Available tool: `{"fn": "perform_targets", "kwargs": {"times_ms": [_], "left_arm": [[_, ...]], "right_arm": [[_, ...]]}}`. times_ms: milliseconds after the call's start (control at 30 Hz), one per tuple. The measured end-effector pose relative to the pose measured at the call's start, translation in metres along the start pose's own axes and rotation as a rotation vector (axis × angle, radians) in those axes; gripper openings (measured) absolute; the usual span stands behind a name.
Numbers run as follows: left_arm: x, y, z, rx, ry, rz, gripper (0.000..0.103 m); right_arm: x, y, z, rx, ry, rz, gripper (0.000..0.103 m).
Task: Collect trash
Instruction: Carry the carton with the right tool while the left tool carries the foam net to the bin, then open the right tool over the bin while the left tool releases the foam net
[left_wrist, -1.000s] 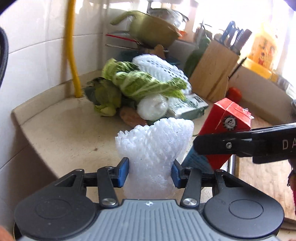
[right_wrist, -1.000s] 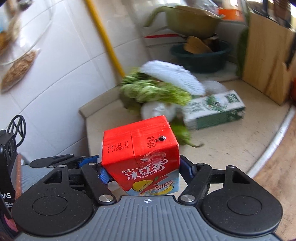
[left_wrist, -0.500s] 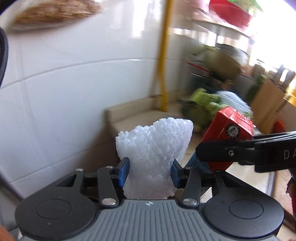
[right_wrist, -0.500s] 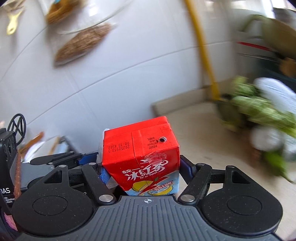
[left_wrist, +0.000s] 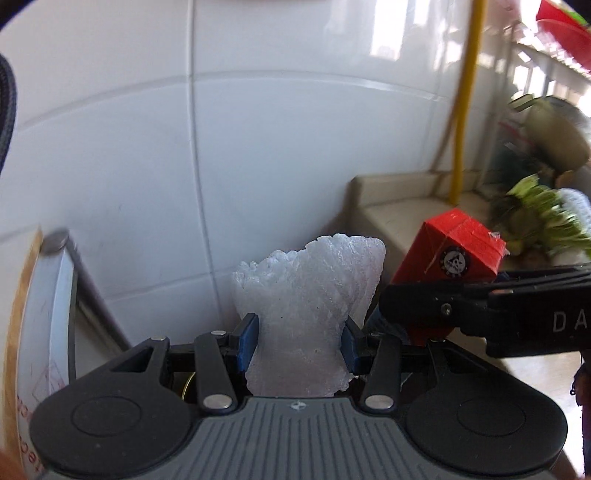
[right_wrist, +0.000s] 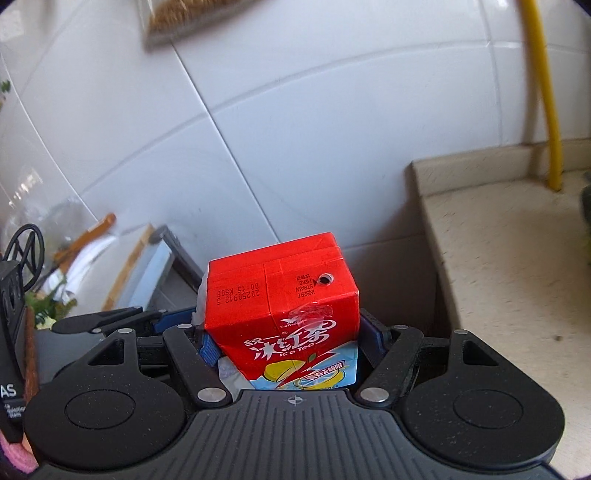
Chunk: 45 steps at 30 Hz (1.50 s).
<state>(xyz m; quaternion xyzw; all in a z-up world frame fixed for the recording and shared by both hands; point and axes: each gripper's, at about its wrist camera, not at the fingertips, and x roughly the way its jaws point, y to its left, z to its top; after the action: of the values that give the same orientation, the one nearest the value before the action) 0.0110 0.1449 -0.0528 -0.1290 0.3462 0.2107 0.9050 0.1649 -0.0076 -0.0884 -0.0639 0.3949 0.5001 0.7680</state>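
White foam netting (left_wrist: 306, 302) stands upright between the blue pads of the left gripper (left_wrist: 299, 341), which is clamped on its lower part. Just to its right, the right gripper (right_wrist: 291, 345) is clamped on a red iced-tea carton (right_wrist: 284, 317), held upright with its straw hole facing the camera. In the left view the carton (left_wrist: 452, 254) shows tilted, with the right gripper's black arm crossing below it.

A second ago both cameras faced a counter with a heap of leafy greens, a knife block and a pot. Now both face white wall tile (left_wrist: 295, 129), and the counter (right_wrist: 509, 258) has slid to the far right edge, where the greens (left_wrist: 543, 218) are only a blurred patch. Both pieces of trash have been carried off the counter and swung leftward together. That suggests collecting is done for these two and the next step is dropping them somewhere, probably low and to the left.

Where they will go is unclear. No bin is plainly visible. At the near left of both views there is a pale, rimmed shape (left_wrist: 48, 314) beside a dark frame, cut off by the edge and blurred; it cannot be identified. A yellow pipe (right_wrist: 543, 92) runs down the wall to the counter. The foam's bottom and the carton's base are hidden behind the gripper bodies.
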Motion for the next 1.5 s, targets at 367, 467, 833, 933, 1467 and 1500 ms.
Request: {"fn": "perform_targets", "kwargs": {"times_ms": [367, 467, 833, 933, 1467, 1500], "left_arm": [[0.033, 0.024, -0.009, -0.071, 0.078, 0.107, 0.043], [0.041, 0.030, -0.010, -0.084, 0.099, 0.125, 0.044], [0.072, 0.038, -0.019, -0.081, 0.206, 0.186, 0.054], [0.075, 0.040, -0.019, -0.084, 0.217, 0.204, 0.064], [0.076, 0.041, -0.014, -0.094, 0.235, 0.171, 0.073], [0.074, 0.039, -0.013, -0.093, 0.234, 0.158, 0.073]], "right_arm": [[0.054, -0.005, 0.002, -0.003, 0.094, -0.003, 0.076], [0.067, -0.003, 0.002, -0.015, 0.116, -0.008, 0.076], [0.115, -0.009, -0.004, 0.002, 0.222, -0.040, 0.081], [0.122, -0.009, -0.005, 0.000, 0.236, -0.031, 0.084], [0.060, -0.025, 0.000, 0.091, 0.122, -0.056, 0.086], [0.049, -0.027, -0.001, 0.102, 0.105, -0.062, 0.087]]}}
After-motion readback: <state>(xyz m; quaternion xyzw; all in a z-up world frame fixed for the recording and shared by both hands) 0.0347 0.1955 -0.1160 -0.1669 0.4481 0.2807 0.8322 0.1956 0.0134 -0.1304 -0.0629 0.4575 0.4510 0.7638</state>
